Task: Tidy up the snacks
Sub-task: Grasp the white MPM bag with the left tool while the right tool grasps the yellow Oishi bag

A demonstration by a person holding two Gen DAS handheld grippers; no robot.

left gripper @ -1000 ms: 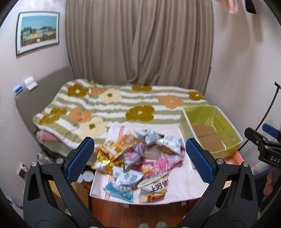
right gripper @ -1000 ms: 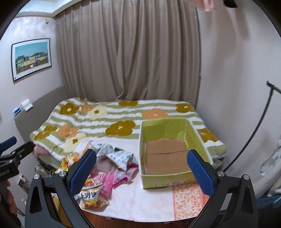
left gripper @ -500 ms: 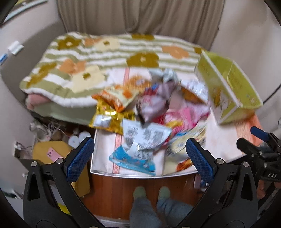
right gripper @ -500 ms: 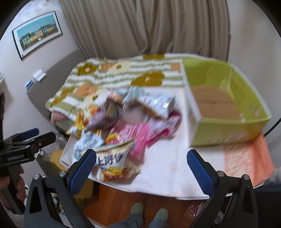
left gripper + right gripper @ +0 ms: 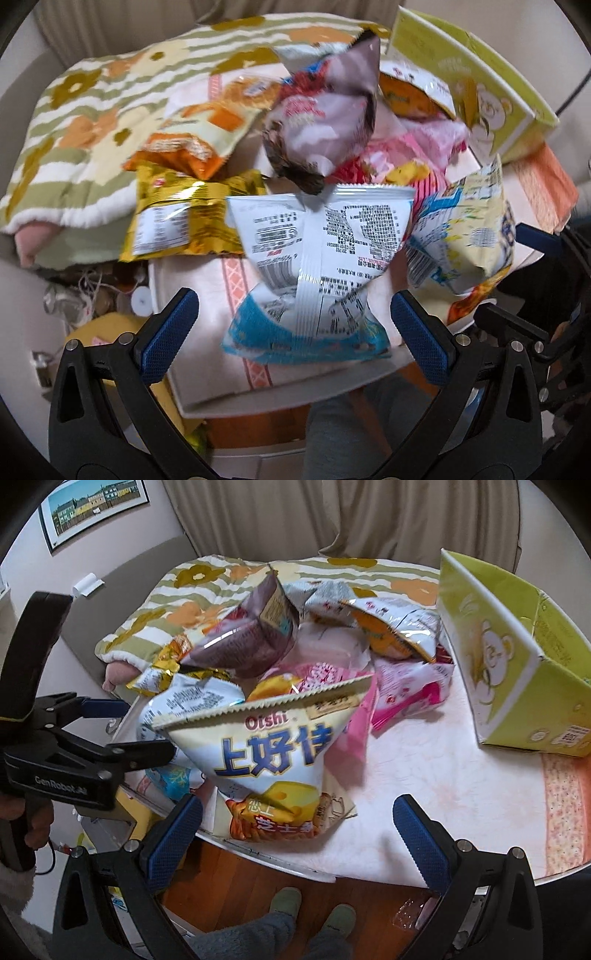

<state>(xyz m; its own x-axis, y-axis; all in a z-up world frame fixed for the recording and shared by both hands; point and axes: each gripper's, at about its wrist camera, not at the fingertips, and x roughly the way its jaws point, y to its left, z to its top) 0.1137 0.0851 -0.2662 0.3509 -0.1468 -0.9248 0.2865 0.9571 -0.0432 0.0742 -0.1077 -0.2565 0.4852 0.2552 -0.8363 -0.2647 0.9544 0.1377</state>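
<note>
Snack bags (image 5: 280, 686) were heaped on the tabletop (image 5: 424, 794), left of a box (image 5: 517, 672); a bed (image 5: 207, 587) lay behind.

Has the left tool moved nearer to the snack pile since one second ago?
Yes. The left tool has dropped and closed in on the table: the white and blue packet now fills its view, and the curtain is almost gone.
</note>
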